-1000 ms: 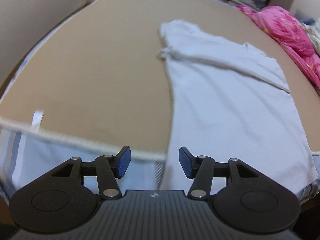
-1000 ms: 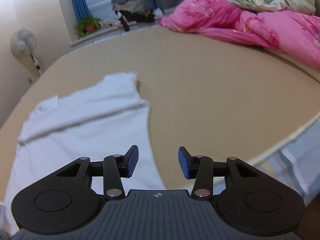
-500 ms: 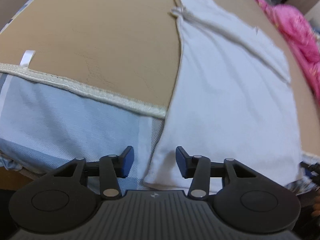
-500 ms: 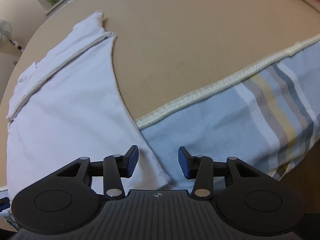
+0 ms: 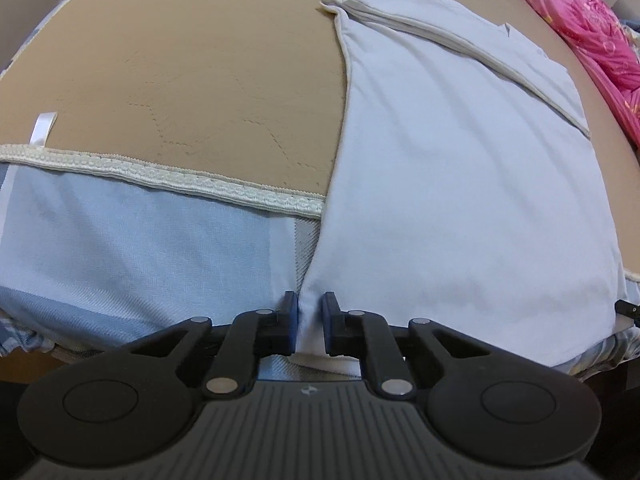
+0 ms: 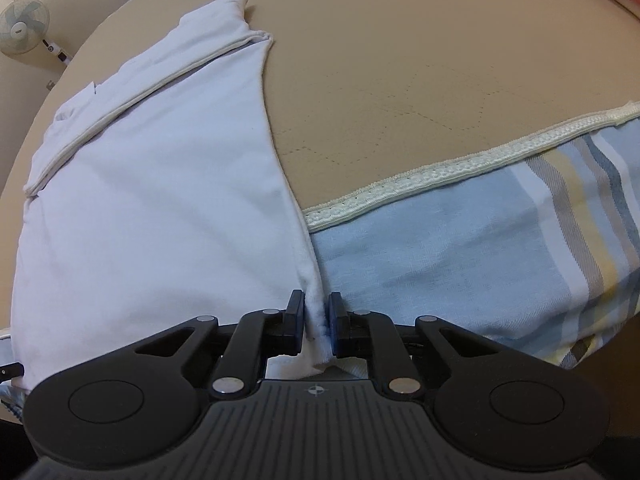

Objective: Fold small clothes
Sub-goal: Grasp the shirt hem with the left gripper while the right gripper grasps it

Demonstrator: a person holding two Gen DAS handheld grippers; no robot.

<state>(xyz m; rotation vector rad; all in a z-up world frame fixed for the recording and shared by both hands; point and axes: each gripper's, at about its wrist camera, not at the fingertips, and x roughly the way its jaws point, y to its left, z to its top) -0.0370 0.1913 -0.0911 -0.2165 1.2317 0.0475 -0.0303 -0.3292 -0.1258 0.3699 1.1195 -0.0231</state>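
Note:
A white T-shirt lies flat on a tan mattress, its sleeves folded in at the far end and its hem hanging over the near edge. It also shows in the right wrist view. My left gripper is shut on the shirt's near left hem corner. My right gripper is shut on the near right hem corner, where the cloth bunches between the pads.
A cream lace trim runs along the mattress edge above a blue striped sheet. A pink quilt lies at the far right of the bed. A white fan stands by the wall.
Both grippers have dropped to the near edge of the bed and closed on the shirt's two hem corners. They were open and apart from the cloth before.

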